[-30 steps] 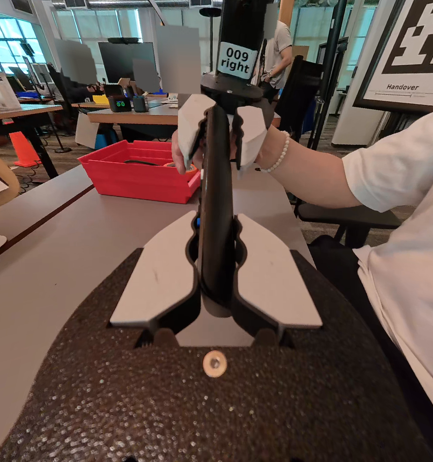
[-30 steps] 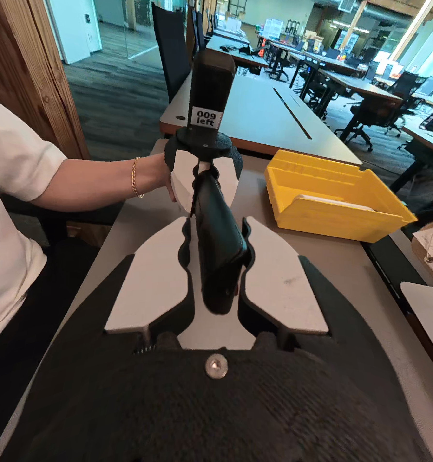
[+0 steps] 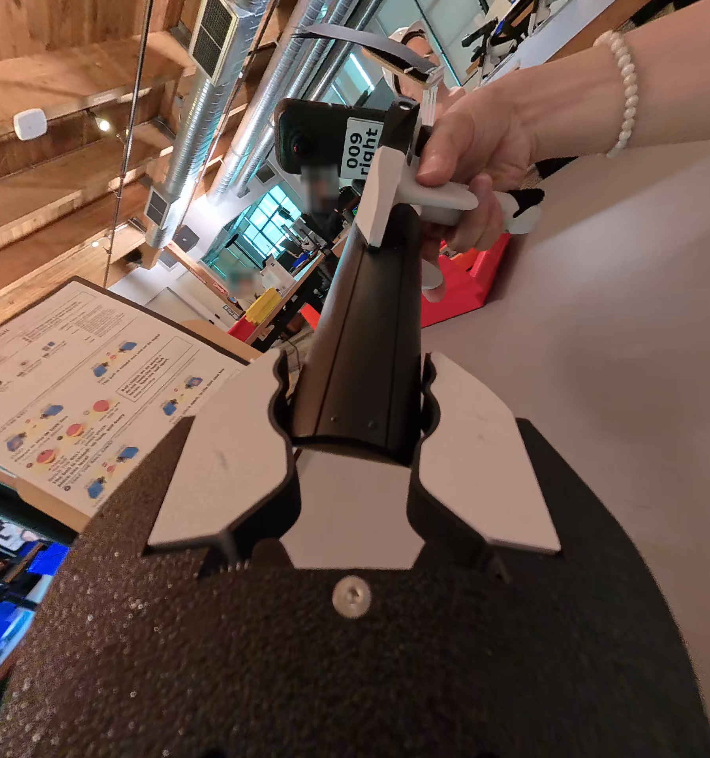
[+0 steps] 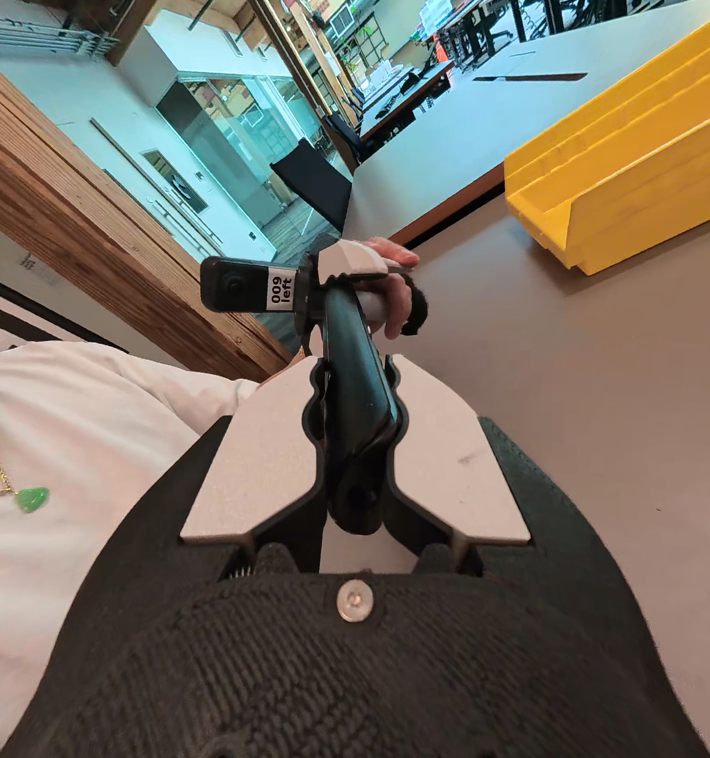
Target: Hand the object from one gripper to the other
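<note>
Wooden beams (image 3: pixel 58 82) and silver ducts (image 3: pixel 238 135) fill the tilted ceiling in the left wrist view, with a printed instruction sheet (image 3: pixel 82 393) low on the left and a red bin (image 3: pixel 464 283) on the grey bench (image 3: pixel 591 328) to the right. In the right wrist view, a white-shirted person (image 4: pixel 78 451) sits at left, a wooden post (image 4: pixel 99 229) and glass walls behind, and a yellow bin (image 4: pixel 632 164) rests on the bench at right.

A long black object (image 3: pixel 365 348) spans between both tools, above the bench. The left hand-held gripper (image 3: pixel 353 410) has its fingers partly closed, pressing each side of the object's wide end. The right hand-held gripper (image 4: pixel 355 414) is narrowly closed around the object's other end. In each view the far gripper, held in a hand (image 3: pixel 480 156), also clamps the object.
</note>
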`<state>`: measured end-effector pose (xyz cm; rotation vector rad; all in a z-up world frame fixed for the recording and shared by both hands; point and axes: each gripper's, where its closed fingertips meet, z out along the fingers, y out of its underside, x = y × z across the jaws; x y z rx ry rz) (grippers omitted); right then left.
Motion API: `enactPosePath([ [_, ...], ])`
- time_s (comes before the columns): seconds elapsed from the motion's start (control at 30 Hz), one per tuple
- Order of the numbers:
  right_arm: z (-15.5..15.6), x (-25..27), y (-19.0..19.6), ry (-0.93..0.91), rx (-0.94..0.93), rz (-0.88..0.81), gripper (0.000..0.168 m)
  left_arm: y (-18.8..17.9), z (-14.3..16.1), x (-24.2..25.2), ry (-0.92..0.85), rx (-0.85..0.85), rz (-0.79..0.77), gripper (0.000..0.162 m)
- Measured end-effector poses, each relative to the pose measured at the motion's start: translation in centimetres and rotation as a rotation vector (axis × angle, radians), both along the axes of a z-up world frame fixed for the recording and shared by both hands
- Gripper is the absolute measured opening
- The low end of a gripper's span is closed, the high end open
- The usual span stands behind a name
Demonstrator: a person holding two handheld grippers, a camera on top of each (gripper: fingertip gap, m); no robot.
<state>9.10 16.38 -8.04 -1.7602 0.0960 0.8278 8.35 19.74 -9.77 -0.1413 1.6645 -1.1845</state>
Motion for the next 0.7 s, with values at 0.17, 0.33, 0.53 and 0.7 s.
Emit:
enactPosePath([
  [0.17,0.1,0.9,0.1,-0.026,0.034,-0.046,0.031,-0.2,-0.3,0.5,0.098,-0.068,-0.001,0.060],
  [0.33,2.9,2.0,-0.7,-0.096,0.211,-0.107,0.061,-0.3,0.7,0.5,0.200,-0.315,-0.109,0.060],
  [0.53,4.8,3.2,-1.9,-0.582,0.410,-0.278,0.087,0.5,1.7,0.0,0.374,-0.568,-0.269,0.060],
  [0.7,4.3,1.3,-2.2,-1.153,0.398,-0.187,0.082,-0.2,0.7,-0.3,0.578,-0.628,-0.358,0.060],
])
